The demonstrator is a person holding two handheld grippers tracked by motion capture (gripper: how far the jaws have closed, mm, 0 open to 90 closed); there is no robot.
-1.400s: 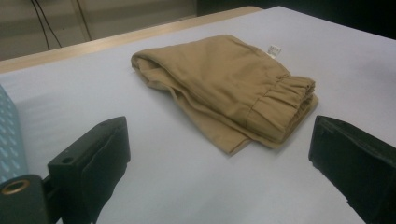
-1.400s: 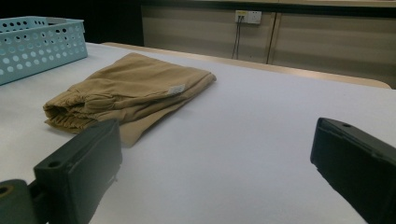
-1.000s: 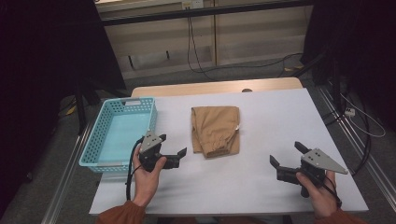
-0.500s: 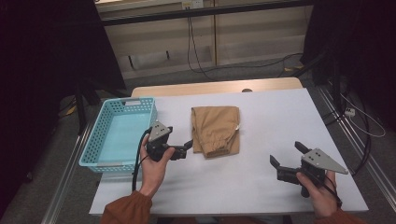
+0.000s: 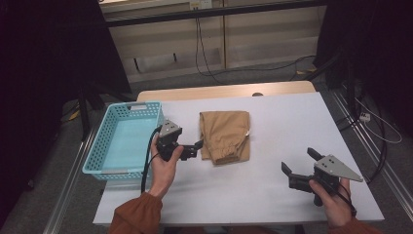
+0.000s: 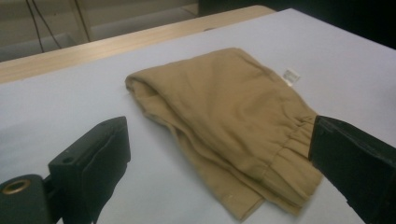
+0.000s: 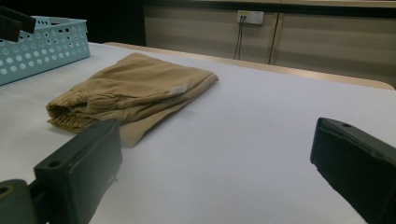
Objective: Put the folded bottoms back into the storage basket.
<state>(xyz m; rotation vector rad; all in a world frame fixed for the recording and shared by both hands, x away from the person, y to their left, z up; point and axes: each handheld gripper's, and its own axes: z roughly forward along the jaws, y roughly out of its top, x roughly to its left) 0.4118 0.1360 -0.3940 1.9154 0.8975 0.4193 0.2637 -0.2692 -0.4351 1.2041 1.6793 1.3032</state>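
A folded tan garment [image 5: 225,136] with an elastic waistband lies flat on the white table [image 5: 272,195], a small white label on its right edge. My left gripper [image 5: 195,148] is open just left of the garment's near left corner, a hand's width above the table and not touching it. In the left gripper view the garment [image 6: 224,116] lies between and beyond my left gripper's [image 6: 219,140] wide-apart jaws. My right gripper [image 5: 299,162] stands open near the table's front right, well clear of the cloth. From my right gripper [image 7: 217,154] the garment [image 7: 126,91] shows farther off to the left.
A light-blue perforated plastic basket [image 5: 126,141] stands at the table's left side, nothing visible inside; its wall [image 7: 42,46] appears in the right gripper view. A wooden strip [image 5: 229,91] borders the table's far edge. Cables lie on the floor behind.
My left gripper has moved right and a little away from the person, from beside the basket up to the garment's left edge. The right gripper has stayed put.
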